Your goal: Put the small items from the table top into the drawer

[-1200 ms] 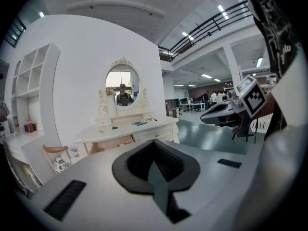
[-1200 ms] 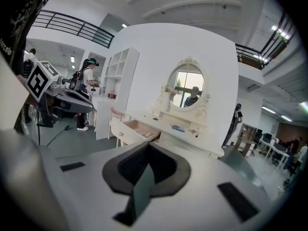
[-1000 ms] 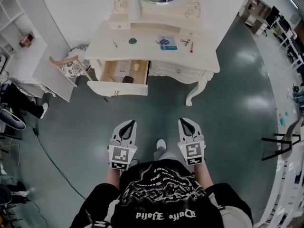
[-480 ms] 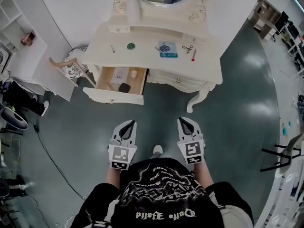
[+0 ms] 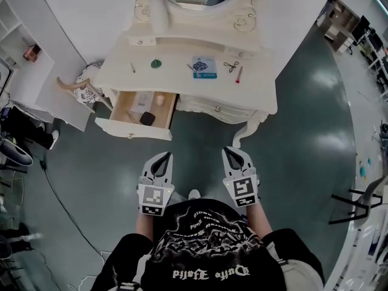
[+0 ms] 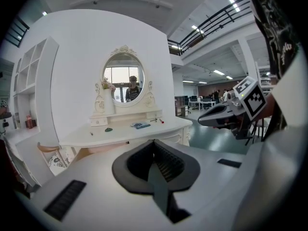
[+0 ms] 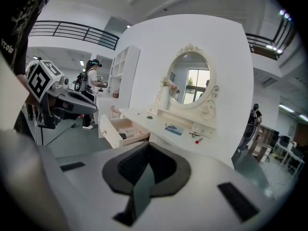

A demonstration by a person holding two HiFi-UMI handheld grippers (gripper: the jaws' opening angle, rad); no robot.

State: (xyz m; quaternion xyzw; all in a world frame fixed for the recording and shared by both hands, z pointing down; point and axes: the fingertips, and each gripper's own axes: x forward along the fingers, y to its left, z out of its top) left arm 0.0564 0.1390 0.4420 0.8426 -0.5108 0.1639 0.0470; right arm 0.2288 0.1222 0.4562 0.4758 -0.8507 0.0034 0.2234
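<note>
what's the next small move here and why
Probably step closer and carry the right gripper forward toward the thin red pen on the white dressing table. Both it and the left gripper are shut, empty and held close to the person's body, well short of the table. Small items lie on its top, and the wooden drawer already stands open.
</note>
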